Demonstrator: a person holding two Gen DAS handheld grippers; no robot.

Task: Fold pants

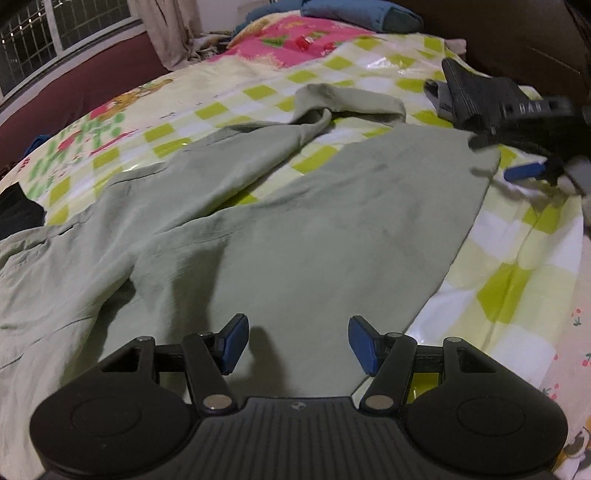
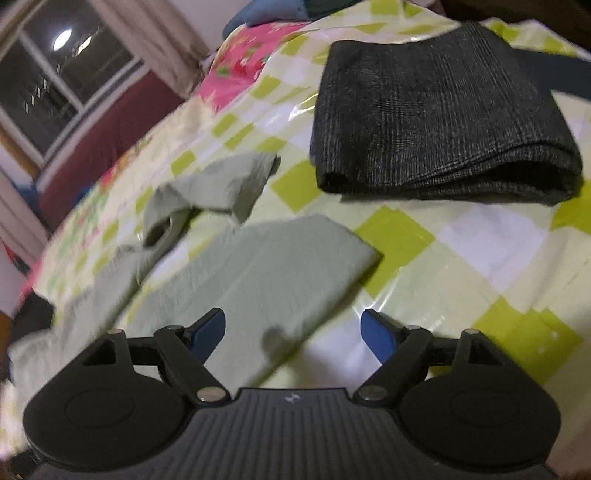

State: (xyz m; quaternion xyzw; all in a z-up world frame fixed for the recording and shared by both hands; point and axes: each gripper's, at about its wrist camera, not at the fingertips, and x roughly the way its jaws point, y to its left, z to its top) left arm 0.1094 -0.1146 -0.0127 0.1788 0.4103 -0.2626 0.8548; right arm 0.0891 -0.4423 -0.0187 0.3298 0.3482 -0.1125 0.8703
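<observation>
Pale green pants (image 1: pixel 280 229) lie spread on the bed, waist to the near left, two legs running away; the far leg's cuff is bunched and twisted. My left gripper (image 1: pixel 299 343) is open and empty just above the near leg by its thigh. My right gripper (image 2: pixel 293 336) is open and empty over the end of the near leg (image 2: pixel 258 266), by its hem. It also shows in the left wrist view (image 1: pixel 517 158), blurred, at the right by the leg's hem. The other leg's crumpled cuff (image 2: pixel 221 184) lies beyond.
The bed has a glossy green-and-white checked cover (image 1: pixel 509 288). A folded dark grey garment (image 2: pixel 436 122) lies past the hem. Pink floral bedding (image 1: pixel 295 37) and blue pillows (image 1: pixel 362 14) sit at the far end. A window (image 1: pixel 44 37) and curtain stand at left.
</observation>
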